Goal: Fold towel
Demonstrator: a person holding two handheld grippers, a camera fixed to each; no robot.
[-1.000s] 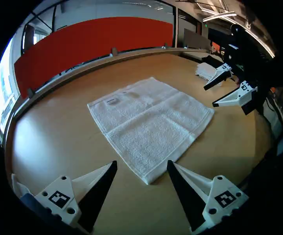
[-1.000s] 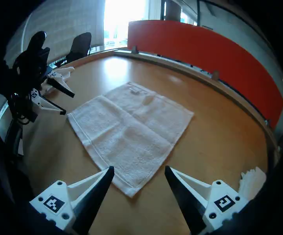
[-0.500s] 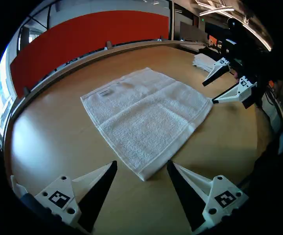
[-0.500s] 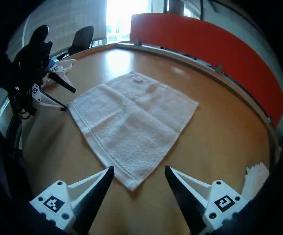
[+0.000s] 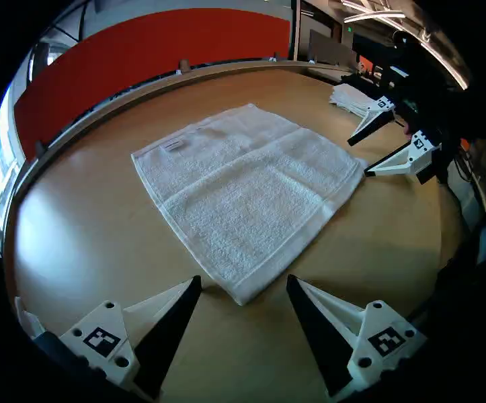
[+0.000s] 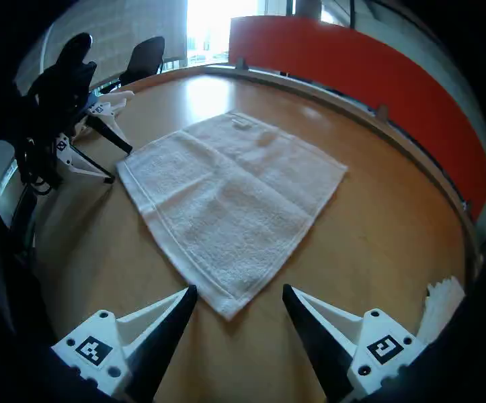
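Observation:
A white towel [image 5: 249, 185] [image 6: 226, 195] lies flat on the wooden table [image 5: 88, 228] [image 6: 390, 221], folded to a rough square with a small label near its far edge. My left gripper [image 5: 243, 289] stands open, its fingers on either side of the towel's near corner, just above the table. My right gripper [image 6: 237, 295] is open too, straddling the opposite corner. In the left gripper view the right gripper [image 5: 362, 156] shows at the towel's right corner. In the right gripper view the left gripper [image 6: 118, 161] shows at the towel's left corner.
A red partition [image 5: 148, 47] [image 6: 370, 60] runs along the table's far edge behind a raised rail. A stack of white towels [image 5: 353, 97] [image 6: 441, 302] lies beside the right gripper. Black chairs [image 6: 142, 60] stand beyond the table.
Both grippers have drawn closer to the towel's opposite corners and dipped lower. The towel itself has not moved.

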